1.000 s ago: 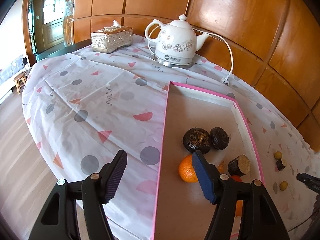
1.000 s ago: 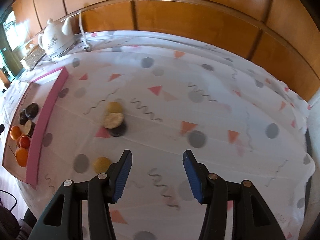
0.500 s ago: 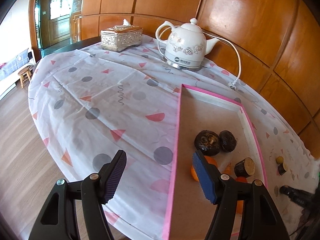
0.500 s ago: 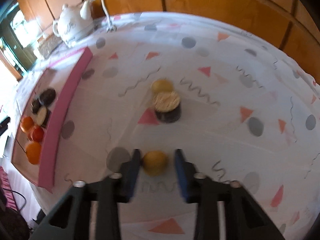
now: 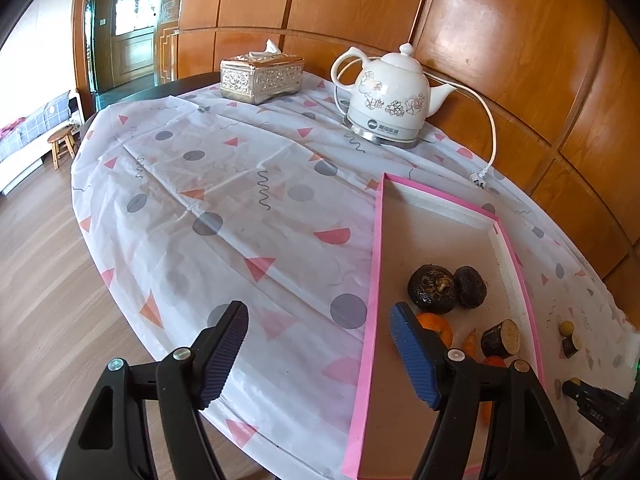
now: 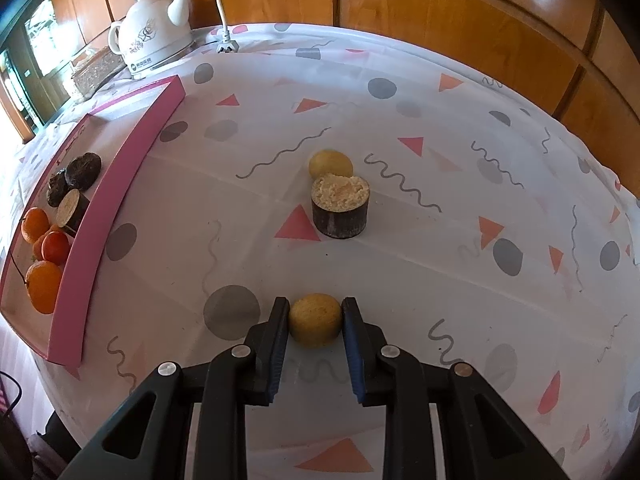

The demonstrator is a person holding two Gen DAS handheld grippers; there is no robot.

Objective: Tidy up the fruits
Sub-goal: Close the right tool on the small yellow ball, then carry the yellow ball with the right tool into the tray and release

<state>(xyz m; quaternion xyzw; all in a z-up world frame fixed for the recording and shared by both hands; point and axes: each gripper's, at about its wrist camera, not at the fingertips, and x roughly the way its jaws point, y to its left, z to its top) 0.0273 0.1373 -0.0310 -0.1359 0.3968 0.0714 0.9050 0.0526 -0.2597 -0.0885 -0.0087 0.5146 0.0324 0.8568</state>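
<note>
My right gripper (image 6: 315, 322) is shut on a small yellow fruit (image 6: 315, 321) that rests on the tablecloth. Beyond it stand a dark cut cane piece (image 6: 340, 208) and a second yellow fruit (image 6: 330, 163). A pink-rimmed tray (image 6: 120, 184) at the left holds oranges (image 6: 43, 286), dark round fruits (image 6: 83, 170) and a cane piece. My left gripper (image 5: 318, 350) is open and empty above the tray's near left rim (image 5: 370, 300); the dark fruits (image 5: 432, 288) and an orange (image 5: 434, 326) lie just past its right finger.
A white kettle (image 5: 386, 98) with a cord and a silver tissue box (image 5: 262, 76) stand at the table's far side. The wooden wall (image 6: 440, 8) curves behind the table. The floor drops off left of the table edge (image 5: 92, 264).
My right gripper moved down and forward to the near yellow fruit and closed on it. The left gripper drew back and up a little, staying open.
</note>
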